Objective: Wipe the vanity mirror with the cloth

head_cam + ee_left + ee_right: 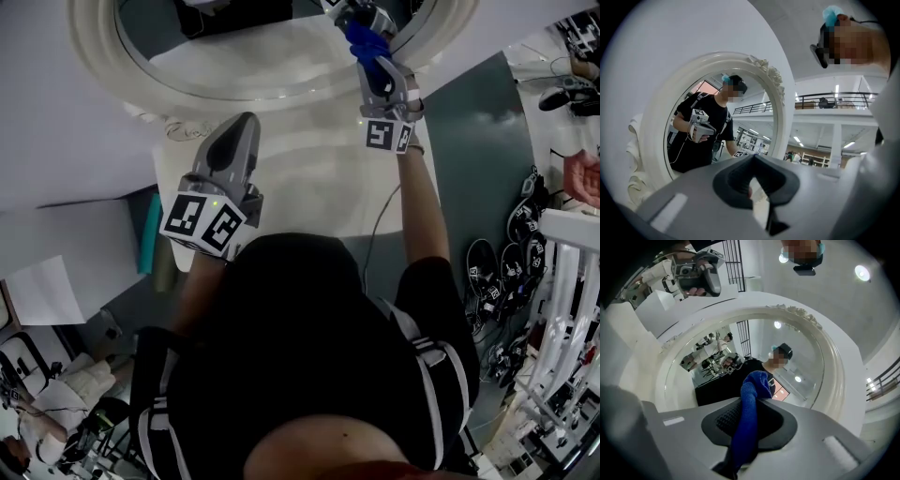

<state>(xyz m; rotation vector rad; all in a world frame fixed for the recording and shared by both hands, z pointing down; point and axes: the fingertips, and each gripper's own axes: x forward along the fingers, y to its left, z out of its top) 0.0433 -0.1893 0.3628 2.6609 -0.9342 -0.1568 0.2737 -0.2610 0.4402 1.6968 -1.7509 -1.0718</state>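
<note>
Overall, the R gripper (749,426) had its jaws clamped on the blue cloth (753,389). The cloth ran up between the pads and bunched in a rounded fold ahead of the tips. In the head view the R gripper (367,36) was reaching fwd over the lower rim of the vanity mirror (253,58), with the cloth (367,45) at its front end over the inner edge of the frame. Contact betw. cloth and glass could not be confirmed from any view. From the R gripper view the mirror (801,352) lay directly ahead and filled most of the field, its white ornate frame (836,380) curving round to the gripper's right. The L gripper (757,187) had its jaws drawn together to a thin slit, nothing betw. them. It sat further back than the R unit, over the white tabletop (309,187) and apart from the frame. The mirror (719,136) stood ahead and to its left. The L gripper (242,127) pointed fwd at the frame's lower curve. A thin cable (373,230) trailed back from the R gripper along the person's forearm.
</note>
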